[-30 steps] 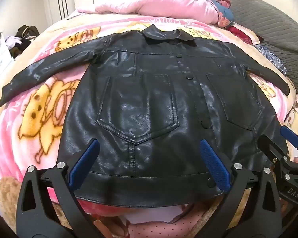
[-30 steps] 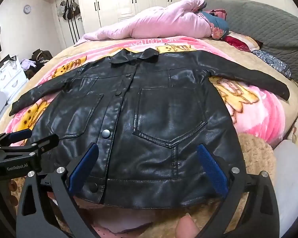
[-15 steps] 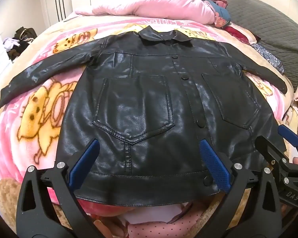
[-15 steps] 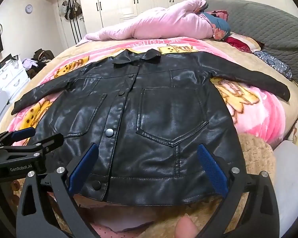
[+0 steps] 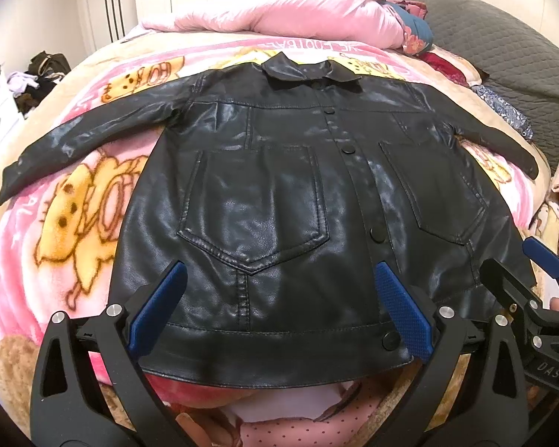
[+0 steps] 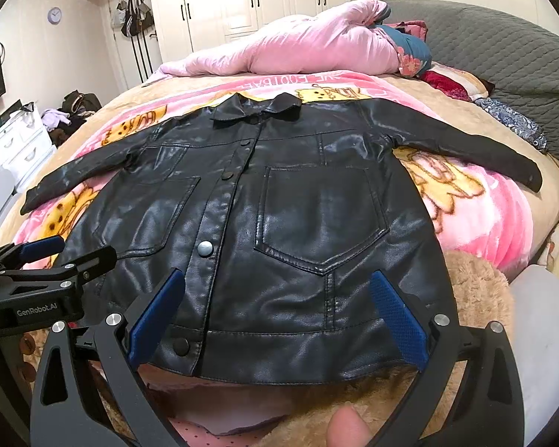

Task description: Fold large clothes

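Black leather jacket lies flat, buttoned, frame centre on cartoon blanket; left gripper & right gripper both agape above hem, holding nothing.

Bed under pink cartoon blanket; black jacket flat at centre (sleeves spread); pink duvet bundled at top.

Glossy black leather-look jacket lies on a fuzzy, matt fleece blanket.

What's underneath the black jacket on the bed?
The jacket lies flat on a pink cartoon blanket, which shows around its sleeves and sides. Whatever lies directly beneath its body is covered.
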A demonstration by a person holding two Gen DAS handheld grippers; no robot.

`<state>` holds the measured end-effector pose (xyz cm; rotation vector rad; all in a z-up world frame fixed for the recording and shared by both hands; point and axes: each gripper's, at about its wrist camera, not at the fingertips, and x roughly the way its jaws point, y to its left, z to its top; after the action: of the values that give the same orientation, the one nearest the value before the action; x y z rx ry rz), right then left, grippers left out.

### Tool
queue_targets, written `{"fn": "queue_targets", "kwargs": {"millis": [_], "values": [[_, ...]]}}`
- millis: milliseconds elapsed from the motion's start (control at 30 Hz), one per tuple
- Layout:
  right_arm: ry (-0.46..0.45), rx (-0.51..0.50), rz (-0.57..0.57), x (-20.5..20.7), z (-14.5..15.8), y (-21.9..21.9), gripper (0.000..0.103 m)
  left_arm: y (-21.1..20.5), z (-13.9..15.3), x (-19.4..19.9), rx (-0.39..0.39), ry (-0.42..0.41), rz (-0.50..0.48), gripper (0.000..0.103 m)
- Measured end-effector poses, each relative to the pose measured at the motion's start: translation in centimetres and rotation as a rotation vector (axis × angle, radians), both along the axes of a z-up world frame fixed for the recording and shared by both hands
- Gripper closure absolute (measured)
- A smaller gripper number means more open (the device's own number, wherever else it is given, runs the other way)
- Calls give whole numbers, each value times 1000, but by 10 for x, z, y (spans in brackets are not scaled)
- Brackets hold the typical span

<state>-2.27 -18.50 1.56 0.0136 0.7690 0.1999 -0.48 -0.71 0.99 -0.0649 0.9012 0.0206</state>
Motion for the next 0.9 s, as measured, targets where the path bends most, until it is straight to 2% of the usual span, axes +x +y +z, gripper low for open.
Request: {"fn": "queue_targets", "kwargs": {"millis": [900], "values": [[-5, -5, -1, -2, 5, -1, 4, 3, 2, 1, 3, -9, 1, 9]]}}
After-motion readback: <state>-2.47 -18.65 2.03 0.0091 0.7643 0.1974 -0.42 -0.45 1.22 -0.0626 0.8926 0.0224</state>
